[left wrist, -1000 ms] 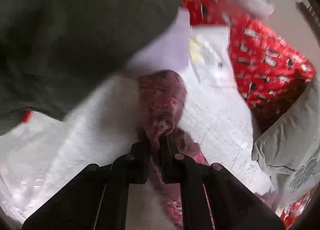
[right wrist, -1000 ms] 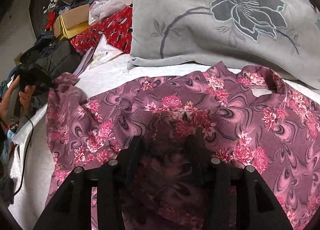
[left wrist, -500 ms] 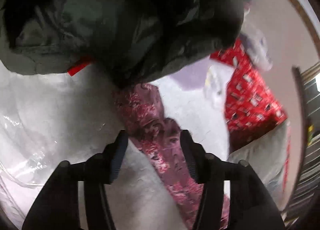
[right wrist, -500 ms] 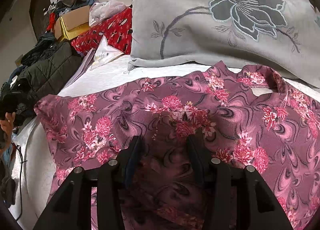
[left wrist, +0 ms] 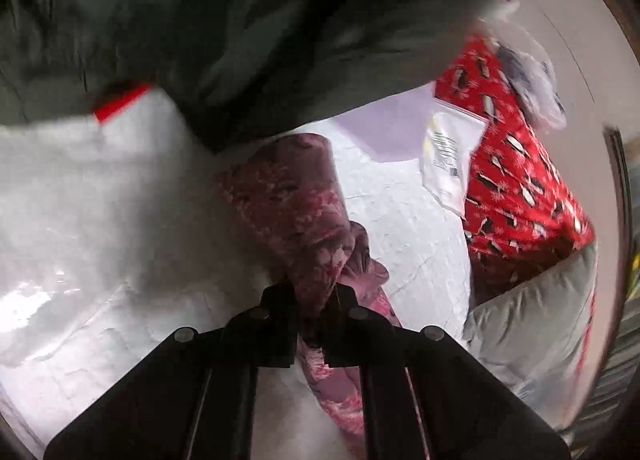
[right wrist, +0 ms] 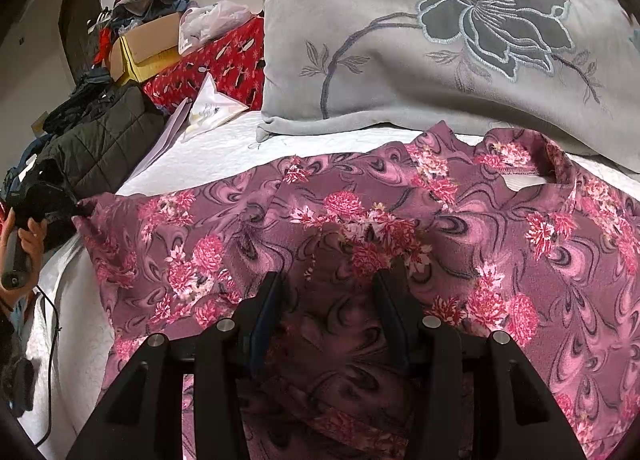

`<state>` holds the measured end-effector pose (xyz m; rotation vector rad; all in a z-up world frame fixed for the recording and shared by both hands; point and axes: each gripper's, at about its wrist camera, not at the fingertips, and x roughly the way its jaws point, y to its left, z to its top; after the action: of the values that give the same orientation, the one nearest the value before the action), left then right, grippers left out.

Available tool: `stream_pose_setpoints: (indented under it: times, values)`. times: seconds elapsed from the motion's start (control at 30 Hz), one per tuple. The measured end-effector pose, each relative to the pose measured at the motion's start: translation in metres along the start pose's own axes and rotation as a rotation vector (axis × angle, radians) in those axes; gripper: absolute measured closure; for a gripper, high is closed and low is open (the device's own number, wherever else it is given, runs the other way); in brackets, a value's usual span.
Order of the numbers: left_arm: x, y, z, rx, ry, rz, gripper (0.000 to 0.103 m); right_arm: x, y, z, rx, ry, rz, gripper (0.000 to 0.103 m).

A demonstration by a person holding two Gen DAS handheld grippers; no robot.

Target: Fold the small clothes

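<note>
Left wrist view: left gripper (left wrist: 311,302) clamped on sleeve (left wrist: 288,195) | right gripper (right wrist: 330,284) half-open, cloth between, grip unclear | floral blouse (right wrist: 500,240) spread flat on bed (right wrist: 208,155), unfolded | folds outstanding.

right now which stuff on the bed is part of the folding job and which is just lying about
In the job:
- floral top
- its sleeve, pinched in the left gripper
- right gripper, astride the top

Lying about:
- grey flower pillow
- dark quilted jacket
- red patterned cloth
- cardboard box
- paper packet
</note>
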<state>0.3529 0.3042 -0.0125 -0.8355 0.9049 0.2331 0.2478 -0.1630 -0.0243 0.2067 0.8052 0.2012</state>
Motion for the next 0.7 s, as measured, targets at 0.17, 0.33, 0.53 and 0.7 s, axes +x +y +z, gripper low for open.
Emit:
stream_pose_setpoints:
  times: [0.17,0.33,0.53,0.7]
  values:
    - [-0.031,-0.036,-0.018,0.112,-0.035,-0.028,0.097,0.0,0.002,0.003,-0.002,0.017,-0.011,0.053]
    - [-0.059,-0.084,-0.042,0.218,-0.053,-0.085,0.097,-0.008,0.004,0.012,-0.012,0.075,-0.031,0.053]
    - [-0.082,-0.132,-0.077,0.311,-0.036,-0.148,0.097,-0.056,-0.027,0.014,-0.019,0.042,-0.109,0.042]
    - [-0.089,-0.182,-0.124,0.397,0.004,-0.201,0.097,-0.095,-0.084,0.001,0.025,0.044,-0.239,0.039]
